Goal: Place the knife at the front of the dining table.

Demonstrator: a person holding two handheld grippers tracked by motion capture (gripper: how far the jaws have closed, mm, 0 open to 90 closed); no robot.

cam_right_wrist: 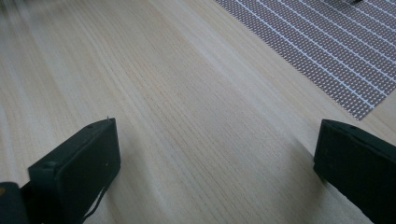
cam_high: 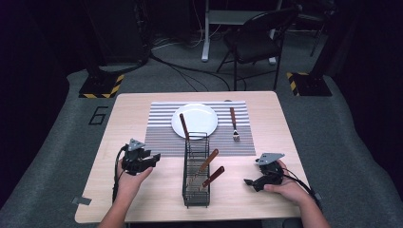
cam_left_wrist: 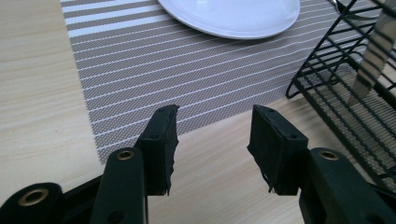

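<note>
Between the two hands, on the wooden table (cam_high: pixel 138 107), stands a black wire caddy (cam_high: pixel 196 172), tall, narrow and open-topped, its far end just over the near edge of the striped placemat (cam_high: pixel 159 128). It looks light and stiff, likely to tip or skid if pushed high up; the top rim wires seem the firmest place to take hold. Three pieces of cutlery with brown wooden handles (cam_high: pixel 212 177) lean in it, handles up. They should be light, rigid and a little slick on the metal, so the wood is the better hold. A white plate (cam_high: pixel 199 116) and a fork (cam_high: pixel 234 125) lie on the placemat beyond. Left gripper (cam_left_wrist: pixel 212 144) hangs with jaws parted and empty, beside the caddy; right gripper (cam_right_wrist: pixel 215 168) is spread wide over bare wood.
</note>
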